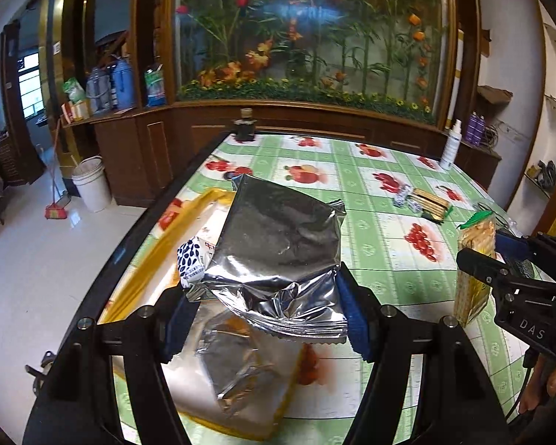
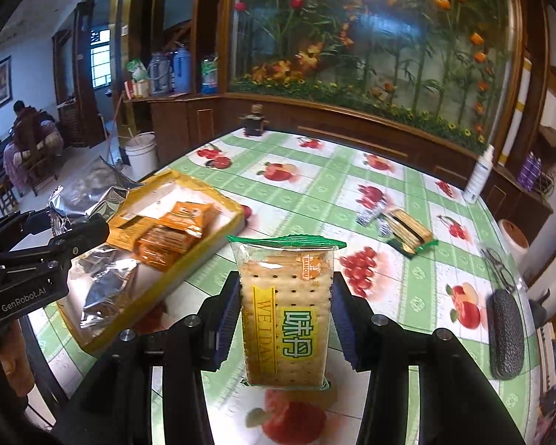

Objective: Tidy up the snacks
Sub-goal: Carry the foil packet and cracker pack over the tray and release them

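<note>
Between the blue pads of the left gripper (image 1: 267,315) a crumpled silver foil packet (image 1: 281,244) is clamped and held clear above the yellow-rimmed tray (image 1: 200,204), over which it hangs; a small blue-and-white wrapped snack (image 1: 193,261) is seen just beside the packet's left edge, though whether it is carried or lies in the tray cannot be told. Inside the tray another silver foil packet (image 2: 107,289) and orange-wrapped biscuit packs (image 2: 174,233) are laid. The right gripper (image 2: 285,319) is narrowed onto a clear pack of crackers (image 2: 283,307) with a green top seal and a yellow label, which is held upright between the pads and lifted off the tablecloth. The crackers pack is positioned to the right of the tray, near the front edge of the table. Farther back on the green checked tablecloth (image 2: 419,270), printed with fruit, a dark-wrapped biscuit pack (image 2: 407,231) is left lying with small blue-and-white sweets (image 2: 368,215) touching its left end. A white spray bottle (image 2: 478,174) is stood at the right rear edge, a dark jar (image 2: 255,120) at the far end, and a black glasses case (image 2: 506,333) near the right edge. Behind the table a flower mural (image 2: 370,48) is framed in wood
</note>
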Available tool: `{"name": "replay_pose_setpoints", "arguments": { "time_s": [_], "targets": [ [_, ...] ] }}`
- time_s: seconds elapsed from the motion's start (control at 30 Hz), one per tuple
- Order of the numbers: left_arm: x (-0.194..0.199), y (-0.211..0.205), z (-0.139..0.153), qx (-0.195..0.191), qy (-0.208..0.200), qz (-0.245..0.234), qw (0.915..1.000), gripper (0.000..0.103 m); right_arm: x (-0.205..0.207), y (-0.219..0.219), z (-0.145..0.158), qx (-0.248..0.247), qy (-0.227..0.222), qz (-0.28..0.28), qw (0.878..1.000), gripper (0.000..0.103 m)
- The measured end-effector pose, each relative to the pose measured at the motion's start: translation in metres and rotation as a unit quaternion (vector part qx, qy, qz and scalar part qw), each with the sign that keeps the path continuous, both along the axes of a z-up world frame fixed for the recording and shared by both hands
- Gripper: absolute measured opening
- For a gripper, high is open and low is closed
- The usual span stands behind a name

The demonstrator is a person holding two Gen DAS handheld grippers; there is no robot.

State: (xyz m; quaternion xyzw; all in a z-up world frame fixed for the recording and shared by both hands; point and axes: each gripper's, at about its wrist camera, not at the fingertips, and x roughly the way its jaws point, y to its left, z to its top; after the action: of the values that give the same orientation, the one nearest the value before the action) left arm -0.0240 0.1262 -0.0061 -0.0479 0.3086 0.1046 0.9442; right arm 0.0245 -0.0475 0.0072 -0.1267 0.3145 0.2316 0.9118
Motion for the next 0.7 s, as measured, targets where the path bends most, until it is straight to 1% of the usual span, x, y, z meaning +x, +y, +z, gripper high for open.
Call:
{"name": "replay_pose_setpoints", "arguments": {
  "time_s": [0.2,0.4,0.7],
  "targets": [
    [-0.010,0.026,-0.002,-0.002,-0.003,0.030,0.9996,0.068,-0.005,0.046,0.004,-0.008,-0.012,0.042,0.999,0.048],
    [-0.013,0.046,-0.008,-0.006,0.002,0.048,0.9988,0.068,-0.004,0.083,-0.001,-0.018,-0.015,0.071,0.997,0.048],
    [-0.010,0.065,-0.020,-0.012,0.014,0.066,0.9977,0.068,0.017,0.126,-0.018,-0.028,-0.006,0.097,0.995,0.048]
  ]
}}
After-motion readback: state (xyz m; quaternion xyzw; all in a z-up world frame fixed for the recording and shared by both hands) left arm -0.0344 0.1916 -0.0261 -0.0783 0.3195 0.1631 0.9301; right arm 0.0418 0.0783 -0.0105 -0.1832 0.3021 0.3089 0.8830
